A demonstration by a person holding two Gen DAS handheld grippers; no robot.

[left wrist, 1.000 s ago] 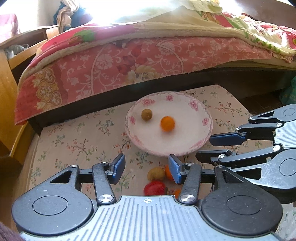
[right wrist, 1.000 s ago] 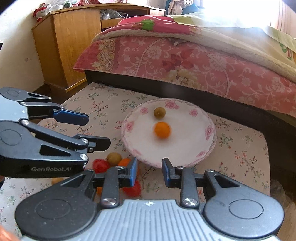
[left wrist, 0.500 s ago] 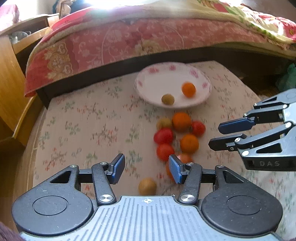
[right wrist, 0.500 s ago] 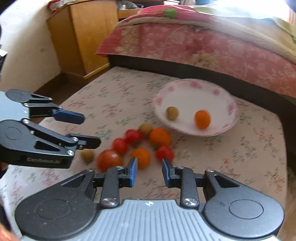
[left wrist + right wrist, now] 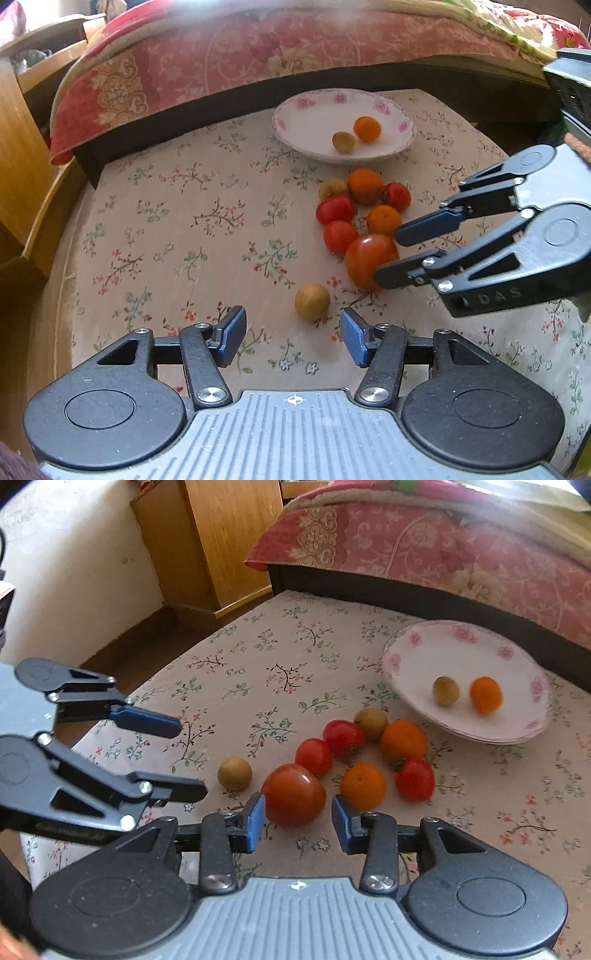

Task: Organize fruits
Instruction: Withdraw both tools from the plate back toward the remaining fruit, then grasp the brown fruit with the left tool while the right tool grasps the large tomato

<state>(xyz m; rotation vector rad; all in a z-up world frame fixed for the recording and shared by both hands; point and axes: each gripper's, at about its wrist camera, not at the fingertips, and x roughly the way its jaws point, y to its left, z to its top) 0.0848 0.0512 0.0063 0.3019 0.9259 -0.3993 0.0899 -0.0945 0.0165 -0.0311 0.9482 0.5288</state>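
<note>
Two grippers hang low over the flowered tablecloth (image 5: pixel 177 206), each lined up on a different fruit, which looks like a plan to lift two pieces at once. Nearest the left gripper (image 5: pixel 292 338) lies a small yellow-brown fruit (image 5: pixel 312 301), alone and just ahead of the gap between its fingers; the jaws have just been opening and stand apart with nothing between them. The right gripper (image 5: pixel 298 821) has likewise just been spreading its jaws, and the big tomato (image 5: pixel 294 794) sits right at their mouth, a blue pad on either side but not pressing on it, so nothing is gripped yet. Its width probably explains the widening. Just past the tomato the other loose fruit huddle together, touching: smaller red tomatoes (image 5: pixel 314 756), two oranges (image 5: pixel 403 740) and another yellow-brown one (image 5: pixel 371 722). Farther on stands the flowered plate (image 5: pixel 295 110), close to the dark bed frame, already holding one orange (image 5: pixel 367 129) and one yellow-brown fruit (image 5: pixel 343 141) side by side; it seems to be where the fruit is gathered. Beyond it hangs the pink bedspread (image 5: pixel 236 59), and a wooden cabinet (image 5: pixel 229 535) stands off to the side.
</note>
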